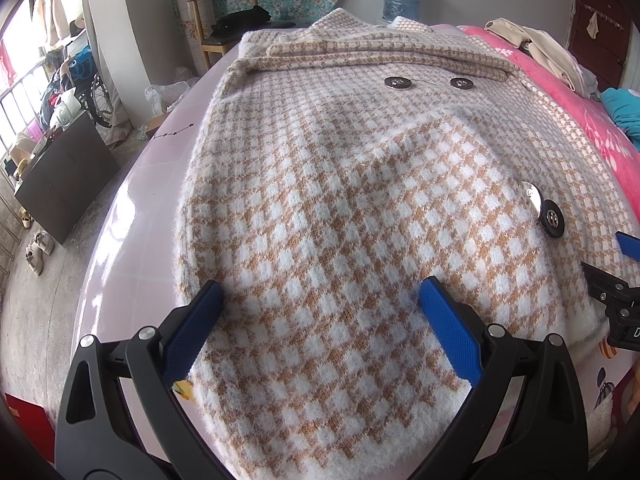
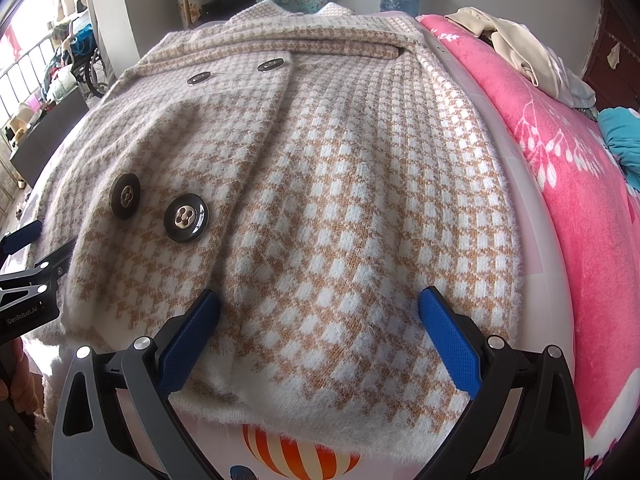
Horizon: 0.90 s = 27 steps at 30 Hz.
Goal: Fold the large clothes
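- A fuzzy tan-and-white houndstooth knit coat [image 1: 340, 200] with round dark glossy buttons [image 2: 186, 218] lies spread flat on a smooth pale pink table [image 1: 132, 216].
- Left gripper [image 1: 320, 300] and right gripper [image 2: 319, 306], blue textured pads spread wide, hover over its hem, grasping nothing.

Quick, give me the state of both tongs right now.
Left tongs: open, holding nothing, over the checked coat hem.
Right tongs: open, holding nothing, over the same hem.
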{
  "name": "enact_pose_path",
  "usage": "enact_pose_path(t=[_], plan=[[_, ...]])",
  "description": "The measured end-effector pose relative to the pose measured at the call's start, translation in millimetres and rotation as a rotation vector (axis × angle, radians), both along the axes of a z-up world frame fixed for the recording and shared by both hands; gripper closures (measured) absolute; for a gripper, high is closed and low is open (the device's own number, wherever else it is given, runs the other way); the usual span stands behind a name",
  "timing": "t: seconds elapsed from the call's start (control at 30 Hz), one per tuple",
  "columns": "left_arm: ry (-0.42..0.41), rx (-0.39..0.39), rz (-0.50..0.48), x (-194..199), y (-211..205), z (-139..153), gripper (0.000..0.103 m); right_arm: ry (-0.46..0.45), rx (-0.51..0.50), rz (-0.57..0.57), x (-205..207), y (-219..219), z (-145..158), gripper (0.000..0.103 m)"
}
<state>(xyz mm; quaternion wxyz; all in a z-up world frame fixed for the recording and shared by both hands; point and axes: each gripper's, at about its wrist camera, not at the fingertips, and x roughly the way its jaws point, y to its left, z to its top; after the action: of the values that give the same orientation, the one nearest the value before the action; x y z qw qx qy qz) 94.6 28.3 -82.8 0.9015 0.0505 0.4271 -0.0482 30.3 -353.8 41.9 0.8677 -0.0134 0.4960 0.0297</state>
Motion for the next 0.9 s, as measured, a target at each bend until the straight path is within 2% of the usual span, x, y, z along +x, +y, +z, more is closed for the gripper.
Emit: enact_pose_path(t=[0.23,0.37,0.53,0.6,0.73,0.8,0.9], plan=[[0.0,-0.014,-0.025,-4.9,3.4,4.0,0.008,0.009,0.004,0.003,1.1,0.7,-0.6,0.006],[-0.051,-0.041,-0.023,-25.4,21.7,18.0,0.008,0.014,0.009,0.01,0.1,-0.4,-2.8,0.006],[-0.051,-0.124,-0.009,-50.5,56.9,31.0,0.009,0.001,0.017,0.036,-4.5,-2.2,-1.9,0.006],[-0.037,-0.154,0.002,-56.6,67.8,31.7,0.021,0.016,0.043,0.059,-4.3,-6.3,2.8,0.006],[0.026,-0.223,0.013,-60.0,81.8,23.4,0.038,0.001,0.132,0.059,-13.9,-27.7,19.3,0.006],[0.069,-0.242,0.023,-55.9,84.0,17.1,0.048,-0.021,0.133,0.047,-23.9,-41.8,29.4,0.006],[0.125,-0.283,0.042,-54.2,89.8,8.4,0.056,-0.03,0.129,0.015,-38.8,-66.2,40.8,0.01]])
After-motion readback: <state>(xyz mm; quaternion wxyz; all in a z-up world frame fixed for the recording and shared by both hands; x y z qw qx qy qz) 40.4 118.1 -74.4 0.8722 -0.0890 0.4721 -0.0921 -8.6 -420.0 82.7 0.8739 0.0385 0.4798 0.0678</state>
